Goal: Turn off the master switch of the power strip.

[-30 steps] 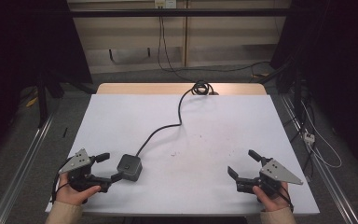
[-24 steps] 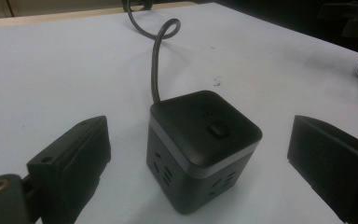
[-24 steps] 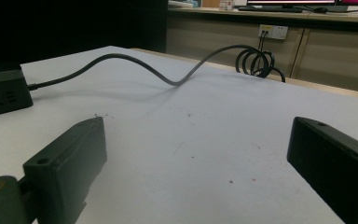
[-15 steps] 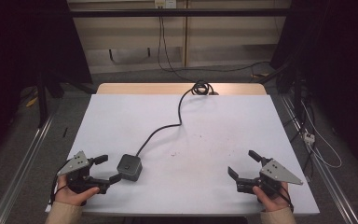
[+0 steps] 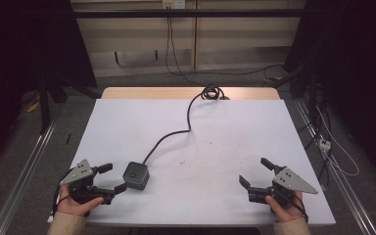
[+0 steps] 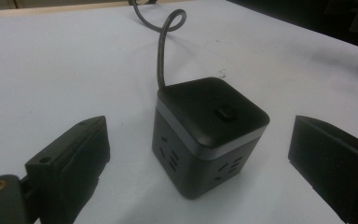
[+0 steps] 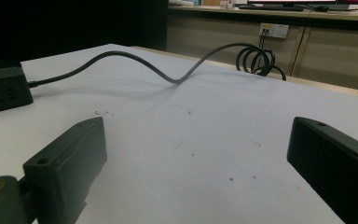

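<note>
The left gripper (image 5: pixel 113 177) has eased toward the near edge of the table (image 5: pixel 274 127) over the last second, drawing a little left and nearer from where it sat, while the cube (image 5: pixel 136 175), a black power cube, has stayed put near the near-left part of the table. The right gripper (image 5: pixel 256 172) has not moved at near right. In the left gripper view the cube (image 6: pixel 207 135) stands upright between the two jaws, which are spread wide and touch neither side; a button tops it and socket slots show on its faces. The left gripper holds nothing, and the right gripper (image 7: pixel 196 172) is likewise wide open over bare table, holding nothing. The cord (image 5: pixel 176 132) runs from the cube's far side toward the far edge, where it ends in a coil (image 5: pixel 210 91). The small pull-back looks like lining up rather than retreat: the cube is framed squarely for a grasp, so the likely next step is to advance and close on its sides. The trailing cord may drag when the cube is lifted.
</note>
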A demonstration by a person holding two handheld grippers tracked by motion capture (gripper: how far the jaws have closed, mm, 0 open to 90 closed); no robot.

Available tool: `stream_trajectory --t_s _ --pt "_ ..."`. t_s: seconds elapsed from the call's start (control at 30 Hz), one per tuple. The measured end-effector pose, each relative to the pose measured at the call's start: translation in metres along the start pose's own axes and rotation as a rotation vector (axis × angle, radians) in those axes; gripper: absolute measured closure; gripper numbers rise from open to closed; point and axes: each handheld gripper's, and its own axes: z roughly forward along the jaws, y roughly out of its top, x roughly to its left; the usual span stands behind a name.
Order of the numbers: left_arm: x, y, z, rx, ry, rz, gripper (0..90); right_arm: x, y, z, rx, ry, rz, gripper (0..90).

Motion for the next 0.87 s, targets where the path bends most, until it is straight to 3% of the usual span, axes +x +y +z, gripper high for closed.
stream_trajectory --t_s 0.53,0.7,0.87 --pt "0.0004 -0.0038 -0.0010 0.011 0.007 0.009 5.0 0.0000 -0.0015 0.0012 0.009 0.006 -0.001 4.3" --pt "0.0014 -0.0040 -0.0011 0.005 -0.014 0.007 5.0 0.0001 -0.0018 0.0027 0.014 0.010 -0.003 4.3" --pt "-0.0002 -0.0036 -0.0011 0.004 0.002 0.006 5.0 0.0004 -0.0021 0.0036 0.019 0.009 -0.004 4.4"
